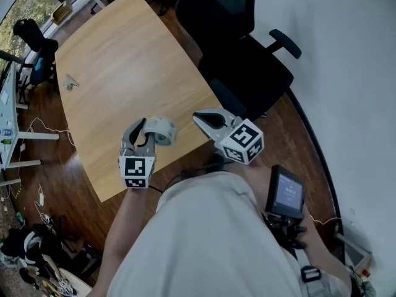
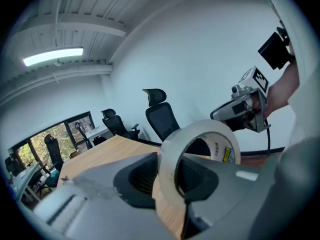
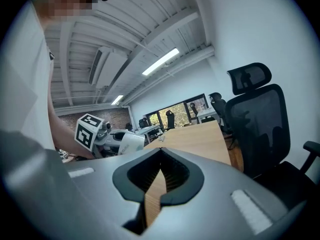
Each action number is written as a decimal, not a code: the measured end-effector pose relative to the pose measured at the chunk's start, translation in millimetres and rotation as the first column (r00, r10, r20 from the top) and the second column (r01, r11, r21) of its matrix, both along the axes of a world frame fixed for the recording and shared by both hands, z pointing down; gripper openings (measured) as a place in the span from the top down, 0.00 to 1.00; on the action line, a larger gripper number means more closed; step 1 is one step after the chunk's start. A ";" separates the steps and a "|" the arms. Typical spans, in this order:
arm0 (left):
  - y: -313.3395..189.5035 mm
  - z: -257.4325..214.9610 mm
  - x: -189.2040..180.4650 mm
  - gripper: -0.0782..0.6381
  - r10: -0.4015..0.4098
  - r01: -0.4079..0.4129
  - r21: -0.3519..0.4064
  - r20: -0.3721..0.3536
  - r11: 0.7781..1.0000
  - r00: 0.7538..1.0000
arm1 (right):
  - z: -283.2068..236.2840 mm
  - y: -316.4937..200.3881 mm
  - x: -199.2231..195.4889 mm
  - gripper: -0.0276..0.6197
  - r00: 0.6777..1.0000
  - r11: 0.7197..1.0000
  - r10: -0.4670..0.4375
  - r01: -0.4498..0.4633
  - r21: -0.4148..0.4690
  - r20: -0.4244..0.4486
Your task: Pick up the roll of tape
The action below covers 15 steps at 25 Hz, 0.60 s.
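Observation:
The roll of tape (image 1: 162, 130), a whitish ring with a pale core, hangs in the air over the near edge of the wooden table (image 1: 124, 67). My left gripper (image 1: 145, 126) is shut on it. In the left gripper view the roll of tape (image 2: 200, 144) stands on edge, and the left gripper (image 2: 171, 170) pinches its wall between the pads. My right gripper (image 1: 198, 117) hovers just right of the roll, shut and empty. The right gripper (image 3: 160, 153) has its tips together, and the tape (image 3: 131, 143) shows at the left of that view.
A black office chair (image 1: 247, 60) stands right of the table, close to the right gripper. A small crumpled scrap (image 1: 70, 83) lies on the far left of the tabletop. A dark device (image 1: 284, 190) hangs at the person's right side. Cables and clutter lie on the floor at the left.

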<state>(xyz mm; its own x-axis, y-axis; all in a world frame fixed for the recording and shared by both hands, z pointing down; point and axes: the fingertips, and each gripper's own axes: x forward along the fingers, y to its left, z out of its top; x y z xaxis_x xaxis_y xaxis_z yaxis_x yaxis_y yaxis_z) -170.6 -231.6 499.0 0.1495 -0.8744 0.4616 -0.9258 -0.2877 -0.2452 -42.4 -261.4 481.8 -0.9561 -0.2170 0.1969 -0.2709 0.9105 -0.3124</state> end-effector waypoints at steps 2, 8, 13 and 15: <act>12.9 -1.3 -4.8 0.75 -0.014 0.014 0.001 -0.036 1.000 0.999 | -6.0 13.5 -10.4 0.95 0.999 0.999 -0.034 0.033 0.013 0.016; 58.9 -9.9 -41.3 0.75 -0.065 0.066 0.005 -0.120 0.998 0.991 | -20.7 52.2 -54.5 0.95 0.992 0.993 -0.116 0.116 0.003 0.040; 87.7 -10.9 -57.0 0.75 -0.087 0.090 0.014 -0.155 0.996 0.984 | -26.6 76.3 -71.7 0.95 0.989 0.989 -0.146 0.146 0.015 0.032; 96.9 -13.6 -62.8 0.75 -0.091 0.096 0.021 -0.161 0.995 0.983 | -30.5 85.5 -78.3 0.95 0.988 0.988 -0.154 0.153 0.021 0.029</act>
